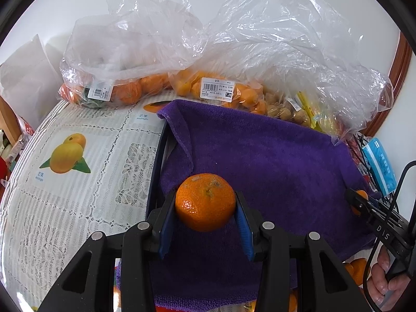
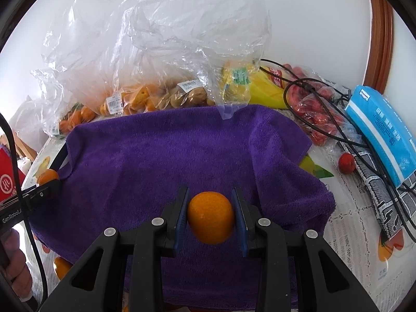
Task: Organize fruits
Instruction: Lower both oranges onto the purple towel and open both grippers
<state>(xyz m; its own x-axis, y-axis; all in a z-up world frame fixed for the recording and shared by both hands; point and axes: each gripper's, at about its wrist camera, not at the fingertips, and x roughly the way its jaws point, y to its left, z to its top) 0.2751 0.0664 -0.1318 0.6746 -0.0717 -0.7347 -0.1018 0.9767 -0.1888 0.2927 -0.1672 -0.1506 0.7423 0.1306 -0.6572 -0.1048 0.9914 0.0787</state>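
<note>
**Two citrus fruits, one in each gripper, held over the purple towel**

Two pieces of fruit are in hand at once. The left gripper (image 1: 205,202) has its blue-padded jaws closed on a round, pebbly-skinned orange mandarin (image 1: 205,201), pads pressing its opposite flanks at about the widest girth, with the stem scar turned up and toward the camera. The right gripper (image 2: 211,217) clamps a smaller, smooth-skinned orange oval fruit (image 2: 211,217) the same way, across its middle. Both fruits hang above the rumpled purple terry towel (image 1: 273,161), which is draped over a dark-rimmed tray or frame (image 1: 157,166) on the lace-patterned tablecloth printed with mangoes (image 1: 78,182).

Handling, as I judge it: both fruits are light and round, so they could roll if set on a slope of the towel. The mandarin's loose, dimpled peel gives under pressure and offers good friction; a hold at the equator, as now, looks secure, and a harder squeeze risks bruising. The smaller fruit has glossier skin and a narrower body, so it is more likely to slip or pivot between flat pads; the hold should stay centred on its widest part.

Behind the towel lie clear crinkled plastic bags of oranges (image 1: 124,88), each with a white price label, and a bag of small tan round fruits (image 1: 283,110). The right wrist view also shows a yellow packet (image 2: 260,88), a bag of red fruit (image 2: 317,114), one loose red fruit (image 2: 346,163) and a blue tissue pack (image 2: 382,132).
</note>
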